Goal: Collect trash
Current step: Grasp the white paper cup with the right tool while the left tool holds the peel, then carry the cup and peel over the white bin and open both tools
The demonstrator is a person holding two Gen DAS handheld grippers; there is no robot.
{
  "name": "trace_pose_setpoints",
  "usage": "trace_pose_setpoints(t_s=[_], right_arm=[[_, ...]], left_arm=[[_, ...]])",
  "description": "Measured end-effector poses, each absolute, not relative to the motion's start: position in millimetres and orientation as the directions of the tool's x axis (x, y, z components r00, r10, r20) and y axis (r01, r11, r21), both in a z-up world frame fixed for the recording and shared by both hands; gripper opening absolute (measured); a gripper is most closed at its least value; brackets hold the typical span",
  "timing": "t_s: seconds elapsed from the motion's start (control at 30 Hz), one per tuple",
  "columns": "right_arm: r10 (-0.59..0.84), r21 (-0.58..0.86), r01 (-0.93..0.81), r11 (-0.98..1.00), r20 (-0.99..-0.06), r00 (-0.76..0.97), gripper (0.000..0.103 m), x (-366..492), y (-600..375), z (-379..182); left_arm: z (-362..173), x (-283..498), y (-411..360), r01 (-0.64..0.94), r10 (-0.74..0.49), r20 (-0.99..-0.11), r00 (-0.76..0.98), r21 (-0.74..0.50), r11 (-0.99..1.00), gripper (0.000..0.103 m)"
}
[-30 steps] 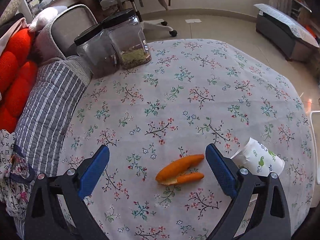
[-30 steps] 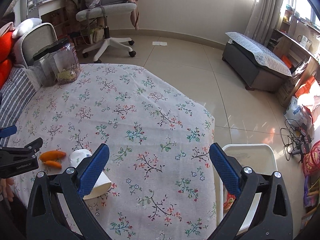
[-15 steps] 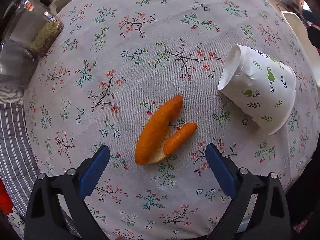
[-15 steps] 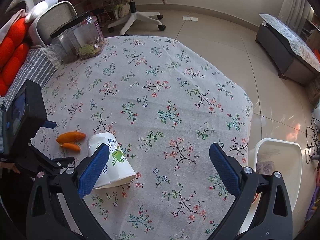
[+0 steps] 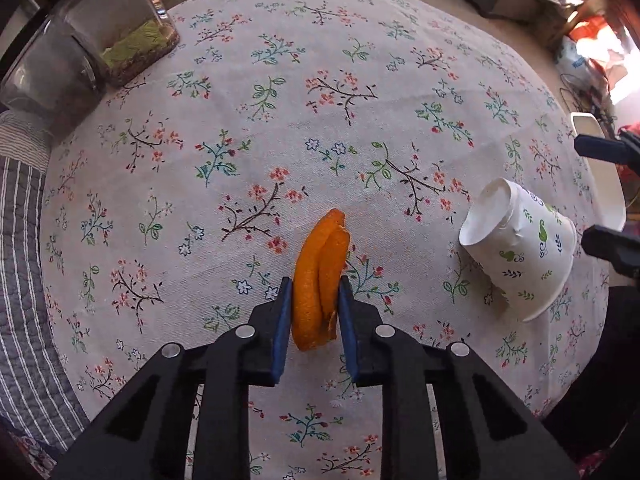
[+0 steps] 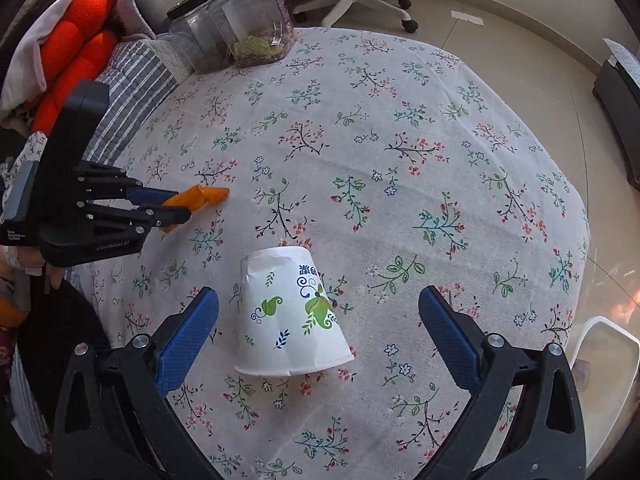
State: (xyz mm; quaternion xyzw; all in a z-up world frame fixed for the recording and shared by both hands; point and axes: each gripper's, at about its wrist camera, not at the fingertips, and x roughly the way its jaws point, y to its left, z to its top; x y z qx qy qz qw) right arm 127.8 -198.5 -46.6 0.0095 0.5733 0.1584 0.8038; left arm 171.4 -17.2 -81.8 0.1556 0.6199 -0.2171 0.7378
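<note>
Far left on the tabletop [image 5: 256, 92], which wears a white cloth printed with small flowers, two clear plastic jars with black lids [image 6: 236, 24] stand at the edge beside a grey striped cushion [image 6: 132, 76].

Your left gripper [image 5: 314, 312] is clamped on the curled orange peel [image 5: 320, 276], one blue pad pressing each flank. The peel is folded into two long strips lying against each other, glossy orange outside with a paler inner face at its near end. Its long axis runs away from you along the gripper's fingers, the tapered tip pointing out over the cloth; from the right wrist view that tip [image 6: 216, 194] seems to touch the cloth, though contact is hard to judge.

To the right lies the white paper cup with green leaf and blue scroll prints [image 6: 288, 316], on its side, dented near the rim, base toward the peel and open mouth toward the right camera. Your right gripper [image 6: 318, 336] stands wide open around it, pads clear of both sides.

At the far right, below the tabletop edge, a white plastic bin [image 6: 608, 344] sits on the floor.
</note>
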Motion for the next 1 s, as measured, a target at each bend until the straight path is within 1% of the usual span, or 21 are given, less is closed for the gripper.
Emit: trace_pose_setpoints(t_s=[0.13,0.23,0.33,0.4,0.43,0.47,0.53,0.73,0.83,1.0], right_arm=[[0.233,0.147,-0.328,0.933,-0.942,0.240,0.096,126.0,-172.2,-61.0],[0.194,0.110,-0.352,0.930,-0.958,0.213,0.096,128.7,-160.9,-74.4],[0.185,0.114,-0.334,0.936,-0.964,0.190,0.096,135.4,-159.7,-84.2],[0.196,0.133,-0.317,0.939,-0.965,0.176,0.085,138.7,-161.9,-88.0],[0.204,0.147,-0.309,0.940,-0.966,0.162,0.068,140.5,-163.1,-89.7],[0.216,0.166,-0.298,0.940,-0.966,0.143,0.059,142.9,-164.8,-91.5],[0.229,0.185,-0.263,0.947,-0.962,0.148,0.055,147.9,-170.1,-90.0],[0.277,0.229,-0.187,0.955,-0.914,0.297,0.053,159.8,-188.9,-57.6],[0.294,0.244,-0.171,0.954,-0.865,0.407,0.053,161.0,-196.6,-37.1],[0.252,0.215,-0.133,0.968,-0.778,0.575,0.054,161.5,-200.9,-13.3]], left_arm=[[-53.7,177.7,15.0,0.336,-0.200,-0.943,0.265,-0.104,0.936,0.022],[-29.4,179.2,32.4,0.213,-0.242,-0.898,0.367,-0.172,0.962,0.022],[-21.5,178.4,35.0,0.161,-0.269,-0.860,0.435,-0.219,0.962,0.023],[-24.8,176.7,36.9,0.146,-0.255,-0.850,0.460,-0.211,0.967,0.023],[-28.2,181.8,30.8,0.140,-0.246,-0.854,0.459,-0.204,0.969,0.023],[-30.9,184.5,32.2,0.134,-0.251,-0.858,0.448,-0.213,0.968,0.023],[-41.0,190.5,36.6,0.107,-0.250,-0.860,0.444,-0.227,0.968,0.023],[-41.7,195.0,46.7,0.050,-0.218,-0.846,0.486,-0.223,0.974,0.023],[-39.5,195.9,49.8,0.025,-0.199,-0.834,0.515,-0.218,0.976,0.023],[-35.4,195.3,54.1,-0.020,-0.168,-0.807,0.566,-0.217,0.976,0.023]])
